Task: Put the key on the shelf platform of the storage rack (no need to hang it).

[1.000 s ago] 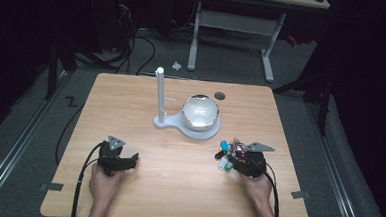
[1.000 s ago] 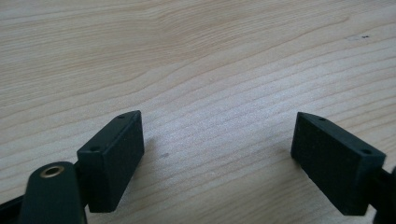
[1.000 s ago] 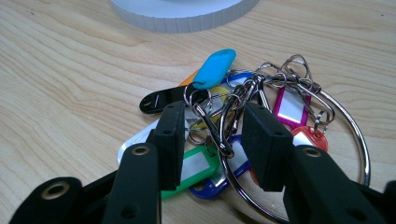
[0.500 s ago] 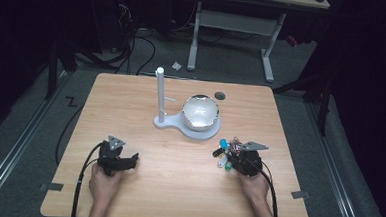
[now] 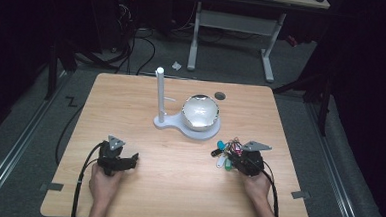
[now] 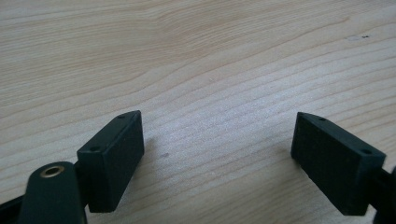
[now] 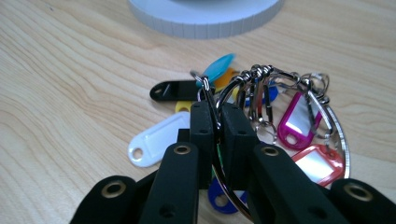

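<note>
Pinching the key ring (image 7: 261, 93) of coloured tags, right tongs (image 7: 214, 112); left tongs (image 6: 219, 154) spread over bare table (image 6: 196, 56).

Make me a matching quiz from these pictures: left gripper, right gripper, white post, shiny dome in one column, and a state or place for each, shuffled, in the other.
Things:
1. left gripper
2. right gripper
3. white post
4. shiny dome

States or places:
A. sits on the round white base
B. jaws apart over bare table
C. stands upright at the base's left end
D. jaws shut on the key ring with coloured tags

Pairs: 1-B, 2-D, 3-C, 4-A
</note>
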`<state>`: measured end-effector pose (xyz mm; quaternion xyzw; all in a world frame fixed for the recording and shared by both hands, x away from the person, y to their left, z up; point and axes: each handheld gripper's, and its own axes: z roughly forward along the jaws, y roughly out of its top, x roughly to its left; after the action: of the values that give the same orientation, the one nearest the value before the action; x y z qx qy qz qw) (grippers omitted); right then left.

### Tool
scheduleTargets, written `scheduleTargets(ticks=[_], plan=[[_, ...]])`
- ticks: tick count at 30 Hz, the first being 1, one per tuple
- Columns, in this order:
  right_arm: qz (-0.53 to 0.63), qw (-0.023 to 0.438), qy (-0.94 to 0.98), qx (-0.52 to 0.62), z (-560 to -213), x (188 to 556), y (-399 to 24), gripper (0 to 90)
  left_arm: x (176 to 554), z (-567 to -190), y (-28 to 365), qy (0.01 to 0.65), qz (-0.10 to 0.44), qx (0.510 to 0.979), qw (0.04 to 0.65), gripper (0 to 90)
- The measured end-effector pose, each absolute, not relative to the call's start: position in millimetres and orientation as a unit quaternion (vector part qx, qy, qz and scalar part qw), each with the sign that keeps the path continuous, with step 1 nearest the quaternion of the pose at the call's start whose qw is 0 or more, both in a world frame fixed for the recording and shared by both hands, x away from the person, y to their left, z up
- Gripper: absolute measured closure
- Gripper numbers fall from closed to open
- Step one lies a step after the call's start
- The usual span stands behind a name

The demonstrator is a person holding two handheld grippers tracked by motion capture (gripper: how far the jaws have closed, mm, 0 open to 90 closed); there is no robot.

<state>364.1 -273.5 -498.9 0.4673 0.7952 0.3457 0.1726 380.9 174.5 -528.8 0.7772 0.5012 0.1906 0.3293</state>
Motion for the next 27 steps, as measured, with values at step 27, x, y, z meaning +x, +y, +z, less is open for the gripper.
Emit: scheduleTargets(ticks=[27], plan=[[0.413, 0.189, 0.770, 0.448, -444, 358, -292, 85.0, 381, -529, 174, 0.501, 0.191, 0.777, 0.329, 17.6]])
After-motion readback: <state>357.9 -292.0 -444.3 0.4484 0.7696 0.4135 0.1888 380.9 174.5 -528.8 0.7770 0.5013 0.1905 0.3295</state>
